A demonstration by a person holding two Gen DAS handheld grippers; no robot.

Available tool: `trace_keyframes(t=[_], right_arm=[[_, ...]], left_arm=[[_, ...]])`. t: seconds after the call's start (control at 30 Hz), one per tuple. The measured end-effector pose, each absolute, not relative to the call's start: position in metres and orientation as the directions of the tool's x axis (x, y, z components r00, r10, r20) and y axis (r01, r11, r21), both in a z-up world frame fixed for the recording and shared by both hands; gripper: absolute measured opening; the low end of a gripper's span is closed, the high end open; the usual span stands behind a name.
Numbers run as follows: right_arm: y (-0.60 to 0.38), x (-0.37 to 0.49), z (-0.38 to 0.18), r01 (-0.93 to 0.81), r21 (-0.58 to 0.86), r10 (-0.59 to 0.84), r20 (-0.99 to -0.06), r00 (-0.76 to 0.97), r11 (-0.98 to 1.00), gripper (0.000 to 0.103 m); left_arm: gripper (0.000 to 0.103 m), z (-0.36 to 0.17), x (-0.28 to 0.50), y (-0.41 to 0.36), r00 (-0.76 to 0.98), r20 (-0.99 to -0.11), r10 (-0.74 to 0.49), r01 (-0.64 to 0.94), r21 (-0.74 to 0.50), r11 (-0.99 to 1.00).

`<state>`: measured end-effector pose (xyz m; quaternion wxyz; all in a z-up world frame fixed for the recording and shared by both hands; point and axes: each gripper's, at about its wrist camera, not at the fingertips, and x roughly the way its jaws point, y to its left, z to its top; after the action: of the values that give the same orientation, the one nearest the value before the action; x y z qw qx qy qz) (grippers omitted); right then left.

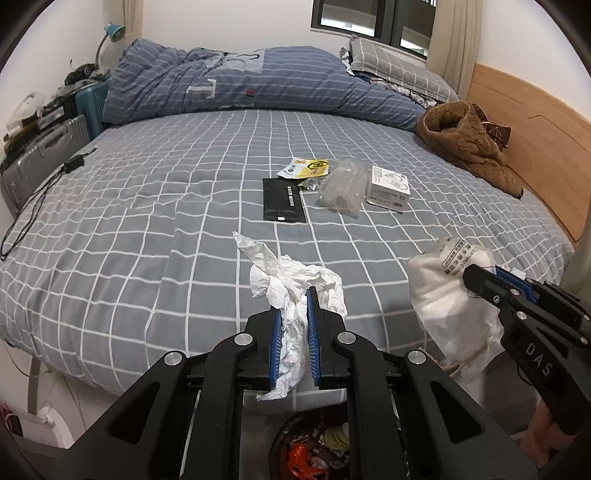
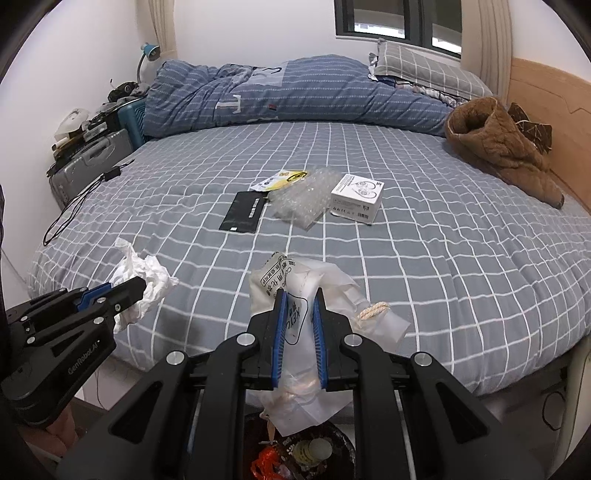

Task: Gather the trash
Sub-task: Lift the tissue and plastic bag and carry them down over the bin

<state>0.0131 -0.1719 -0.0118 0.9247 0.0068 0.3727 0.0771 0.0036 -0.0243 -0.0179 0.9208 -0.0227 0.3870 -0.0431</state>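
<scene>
Nearest, at the bottom edge of both views: a trash bin (image 1: 317, 443) with a dark liner, holding an orange wrapper (image 2: 267, 461) and a round pale lid among other scraps. It stands on the floor just off the foot of the bed.

Above the bin: the left gripper (image 1: 295, 295), blue pads pinching a crumpled white tissue (image 1: 291, 280). The tissue bulges out ahead of the fingertips and trails down between the jaws.

Beside it: the right gripper (image 2: 300, 295), jaws pinching a translucent white plastic bag (image 2: 295, 369) with black printed characters. A short length of beige cord (image 2: 373, 310) hangs from the bag on the right. The bag's lower end hangs over the bin.

Bed (image 1: 147, 221): grey sheet with a white grid, occupying most of both views.

Mid-bed, grouped close together:
- black flat packet (image 1: 283, 199), nearest of the group;
- yellow-and-white wrapper (image 1: 304, 168), just behind the packet;
- clear bubble wrap (image 1: 341, 188), crumpled, between the packet and the box;
- small white box (image 1: 389, 188) with printed line art, just right of the bubble wrap.

Left edge of the bed: a black cable (image 1: 33, 206) with a small adapter.

Right side, against the wooden headboard (image 1: 535, 133): a brown fleece garment (image 1: 469, 147).

Far end: a bunched blue striped duvet (image 1: 240, 81) and a grey checked pillow (image 1: 391, 62) under the window (image 1: 369, 18).

Far left, beside the bed: a grey suitcase (image 1: 40, 155) and a blue desk lamp (image 1: 110, 33).
</scene>
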Motion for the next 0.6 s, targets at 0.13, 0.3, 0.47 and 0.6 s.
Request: trace_keyframes(t=[0.13,0.3,0.47,0.6], right_arm=[[-0.172,0.0,-0.012,-0.137,0.069,0.146,-0.694,0.704,0.988,0.013],[-0.175,-0.015,-0.013,-0.134,0.077,0.149,-0.702,0.697,0.988,0.013],[-0.178,-0.032,-0.018,-0.13,0.08,0.148,-0.713,0.685,0.988,0.013],[-0.179,-0.046,-0.023,-0.132,0.081,0.149,-0.723,0.675,0.988,0.013]], left_arm=[[0.011,-0.016,-0.009,-0.026,0.7,-0.708,-0.096,0.064,-0.072,0.995],[0.011,-0.017,-0.025,-0.028,0.694,-0.712,-0.103,0.06,-0.086,0.995],[0.011,-0.021,-0.042,-0.033,0.687,-0.719,-0.106,0.067,-0.082,0.994],[0.011,-0.029,-0.056,-0.033,0.672,-0.733,-0.106,0.064,-0.086,0.994]])
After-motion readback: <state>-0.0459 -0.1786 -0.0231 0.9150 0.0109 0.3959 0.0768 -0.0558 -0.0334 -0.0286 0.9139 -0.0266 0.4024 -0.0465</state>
